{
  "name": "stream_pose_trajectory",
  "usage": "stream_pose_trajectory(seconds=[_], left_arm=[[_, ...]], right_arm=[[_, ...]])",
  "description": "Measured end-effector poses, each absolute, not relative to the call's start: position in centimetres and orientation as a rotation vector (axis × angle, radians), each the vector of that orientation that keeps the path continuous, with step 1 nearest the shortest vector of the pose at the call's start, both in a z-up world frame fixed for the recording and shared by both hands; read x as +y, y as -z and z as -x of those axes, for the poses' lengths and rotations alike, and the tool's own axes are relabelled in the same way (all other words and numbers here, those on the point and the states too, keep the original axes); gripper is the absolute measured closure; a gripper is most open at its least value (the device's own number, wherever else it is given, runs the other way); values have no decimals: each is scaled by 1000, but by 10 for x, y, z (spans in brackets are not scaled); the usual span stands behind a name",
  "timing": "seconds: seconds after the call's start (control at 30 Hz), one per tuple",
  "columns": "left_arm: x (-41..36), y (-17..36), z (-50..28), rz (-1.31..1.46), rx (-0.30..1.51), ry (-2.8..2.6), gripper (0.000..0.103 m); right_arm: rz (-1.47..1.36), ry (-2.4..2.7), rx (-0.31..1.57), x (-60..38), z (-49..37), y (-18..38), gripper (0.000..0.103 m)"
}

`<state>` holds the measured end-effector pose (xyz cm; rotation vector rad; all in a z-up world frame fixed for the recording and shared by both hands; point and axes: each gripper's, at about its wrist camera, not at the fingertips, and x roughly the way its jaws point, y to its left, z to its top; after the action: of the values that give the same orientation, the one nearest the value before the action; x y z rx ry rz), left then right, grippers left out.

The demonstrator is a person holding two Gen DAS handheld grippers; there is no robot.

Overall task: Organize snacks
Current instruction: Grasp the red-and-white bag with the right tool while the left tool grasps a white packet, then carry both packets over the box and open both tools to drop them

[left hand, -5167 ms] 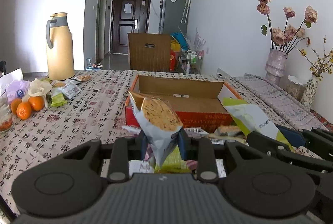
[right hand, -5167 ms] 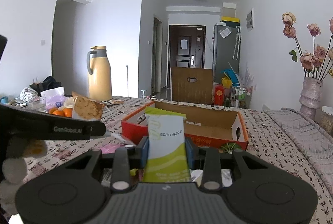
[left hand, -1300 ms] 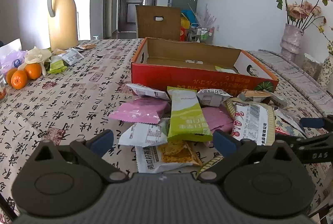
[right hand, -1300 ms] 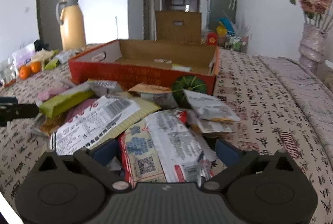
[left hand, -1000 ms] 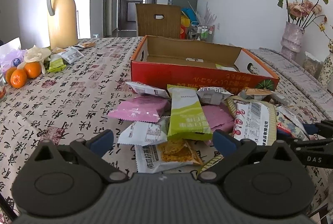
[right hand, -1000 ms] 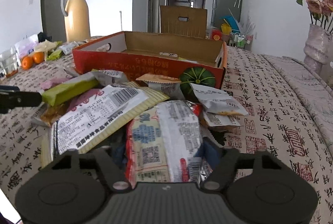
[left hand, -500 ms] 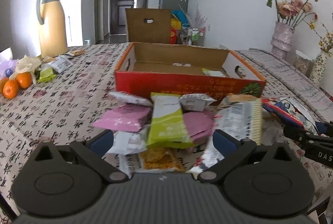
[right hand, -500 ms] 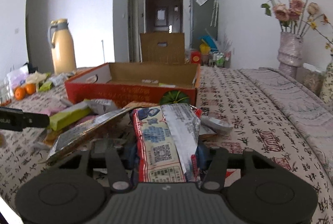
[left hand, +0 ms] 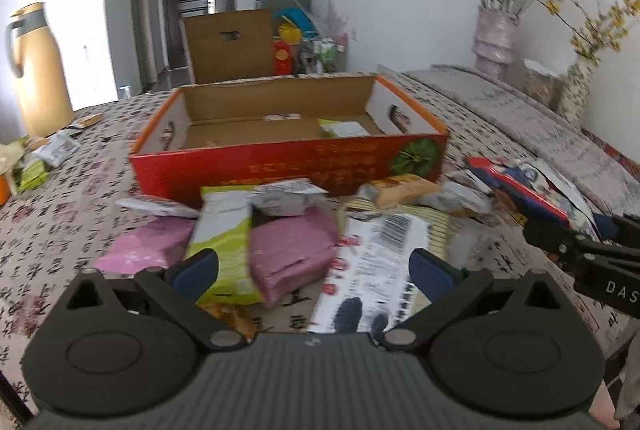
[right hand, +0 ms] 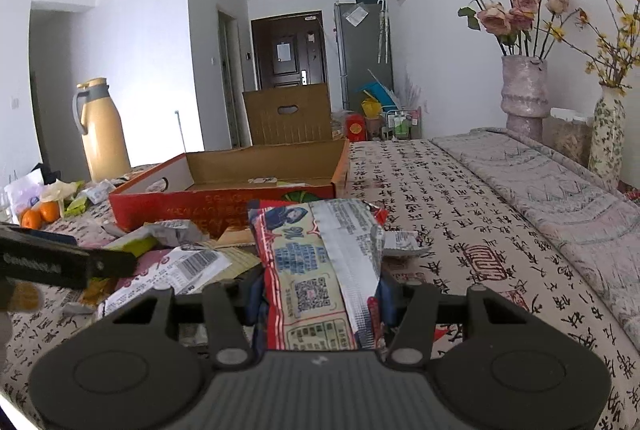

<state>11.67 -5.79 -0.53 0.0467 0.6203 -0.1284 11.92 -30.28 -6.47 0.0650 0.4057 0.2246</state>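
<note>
Snacks: a red-edged, silver-backed foil packet (right hand: 320, 270) is clamped in the right gripper (right hand: 320, 304), raised for the red cardboard box (right hand: 224, 190) beyond; the left gripper (left hand: 312, 270) hangs wide apart above the pile.

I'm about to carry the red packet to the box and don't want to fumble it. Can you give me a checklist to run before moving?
1. Right gripper shut on the red packet: ok.
2. Packet lifted off the pile: ok, it stands above the other snacks.
3. Box open with room inside: ok, mostly bare floor shows.
4. Path to the box free: ok, only low packets lie between.
5. Left gripper out of the way: ok, open over the pile, off to the left.
6. Grip firmness: cannot tell.
</note>
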Motion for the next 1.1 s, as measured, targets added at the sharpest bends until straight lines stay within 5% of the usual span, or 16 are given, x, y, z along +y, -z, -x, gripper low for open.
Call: stream_pose_trajectory(seconds=[0.5,0.67,0.83,0.9,1.1], left_arm=[[-87,35,-138,-57,743,200,2],[-83,37,-140,-3,771,231,30],[-82,36,-137,19,765,242,44],[-82,34,-135,20,762,231,62],[-76,33,-133,32,764,214,67]], right_arm=[[-109,-256,432,-310,-117,78,51],[-114,-261,439,-308,-117,80,51],[-114,-269,445,-306,-114,81,51],[-114,-271,450,-305,-113,81,51],[-113,-276,444,-303,-109,79,51]])
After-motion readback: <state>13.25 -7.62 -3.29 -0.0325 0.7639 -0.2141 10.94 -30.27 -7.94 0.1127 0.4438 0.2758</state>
